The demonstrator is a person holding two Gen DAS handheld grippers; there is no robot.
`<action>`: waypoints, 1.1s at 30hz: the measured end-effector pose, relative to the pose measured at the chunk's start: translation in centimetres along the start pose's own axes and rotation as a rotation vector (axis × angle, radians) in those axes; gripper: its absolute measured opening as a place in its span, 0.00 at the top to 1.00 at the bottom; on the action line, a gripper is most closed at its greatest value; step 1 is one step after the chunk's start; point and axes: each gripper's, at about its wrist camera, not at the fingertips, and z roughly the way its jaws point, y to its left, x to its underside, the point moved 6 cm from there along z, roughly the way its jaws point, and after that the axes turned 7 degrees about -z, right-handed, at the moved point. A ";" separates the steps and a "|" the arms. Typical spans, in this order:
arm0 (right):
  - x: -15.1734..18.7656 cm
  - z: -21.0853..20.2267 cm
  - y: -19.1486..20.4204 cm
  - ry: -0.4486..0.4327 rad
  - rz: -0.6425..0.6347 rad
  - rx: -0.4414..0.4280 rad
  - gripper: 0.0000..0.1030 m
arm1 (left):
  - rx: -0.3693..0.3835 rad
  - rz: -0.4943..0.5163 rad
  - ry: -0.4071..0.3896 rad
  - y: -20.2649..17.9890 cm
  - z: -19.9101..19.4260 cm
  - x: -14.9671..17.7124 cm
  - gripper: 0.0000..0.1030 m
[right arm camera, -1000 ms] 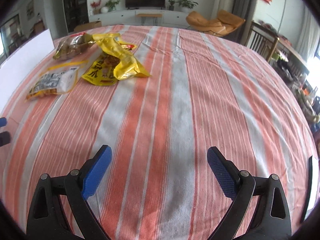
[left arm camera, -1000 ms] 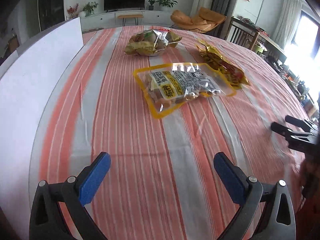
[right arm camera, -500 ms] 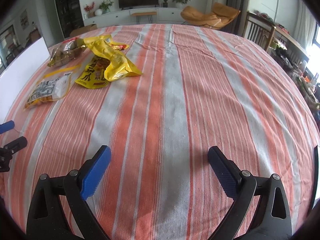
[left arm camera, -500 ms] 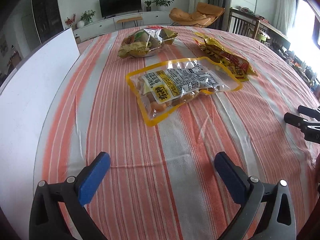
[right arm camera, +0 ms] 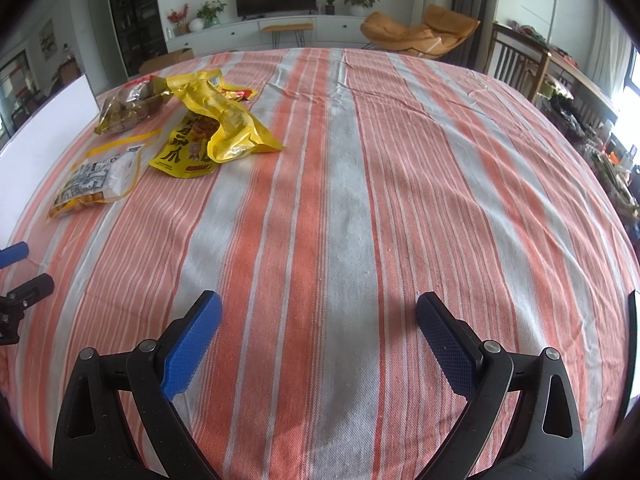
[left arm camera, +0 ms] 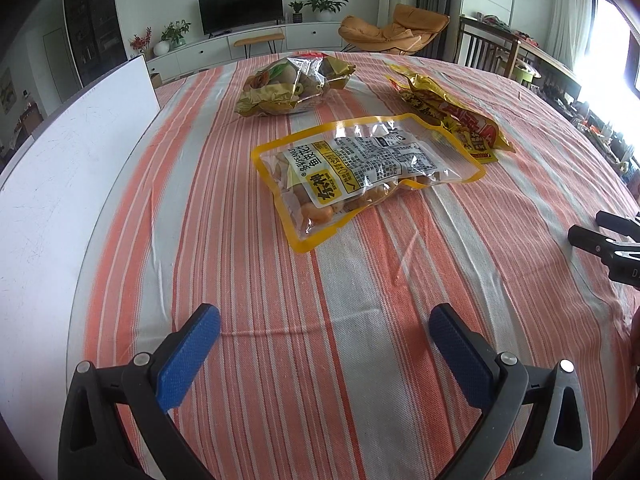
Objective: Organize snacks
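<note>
White board (left arm camera: 72, 184) was cut off at frame left beside the striped tablecloth (right arm camera: 348, 208). Three snack bags lay ahead: clear peanut pack (left arm camera: 360, 168), crumpled yellow bag (right arm camera: 216, 128), brown bag (left arm camera: 288, 86). Left gripper (left arm camera: 324, 330) and right gripper (right arm camera: 318, 320) both spread wide, empty.

Home living room: television (left arm camera: 240, 7), lounge chair (left arm camera: 394, 28)

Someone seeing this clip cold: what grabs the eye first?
Three snack bags cluster on the striped tablecloth: a clear yellow-edged peanut bag nearest the left gripper, a crumpled yellow bag to its right, and a bag of brownish snacks behind. Both the left gripper and the right gripper are open and empty. A white board stands along the table's left edge.
</note>
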 end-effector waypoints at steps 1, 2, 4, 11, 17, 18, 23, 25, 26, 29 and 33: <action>0.0 0.0 0.0 0.000 0.000 0.000 0.04 | 0.000 0.000 0.000 0.0 0.0 0.0 0.00; 0.0 0.1 0.0 0.000 0.000 0.000 0.04 | 0.000 0.000 0.000 0.0 0.0 0.0 0.00; 0.0 0.2 0.0 0.000 0.002 0.001 0.04 | 0.000 0.000 0.000 0.0 0.0 0.0 0.00; -0.2 0.7 0.0 0.000 0.010 0.005 0.04 | 0.000 0.000 0.000 0.0 0.0 0.0 0.00; -0.2 0.7 0.0 0.000 0.009 0.005 0.04 | 0.000 0.001 0.000 0.0 0.0 0.0 0.00; -0.2 0.7 0.0 0.001 0.009 0.004 0.04 | 0.000 0.001 0.000 -0.1 0.0 0.0 0.00; -0.2 0.7 0.0 0.001 0.009 0.002 0.04 | 0.001 0.001 0.000 0.0 0.0 0.0 0.00; -0.2 0.7 0.0 0.001 0.009 0.001 0.04 | 0.001 0.001 0.000 -0.1 0.0 0.0 0.00; -0.2 0.7 0.0 0.001 0.009 0.001 0.03 | 0.001 0.001 0.000 0.0 0.0 -0.1 0.00; -0.2 0.7 0.0 0.001 0.009 0.001 0.03 | 0.010 0.010 0.011 0.0 0.1 -0.1 0.00; -0.2 0.7 0.0 -0.001 0.013 -0.005 0.03 | 0.041 0.067 0.065 -0.1 0.2 -0.1 0.00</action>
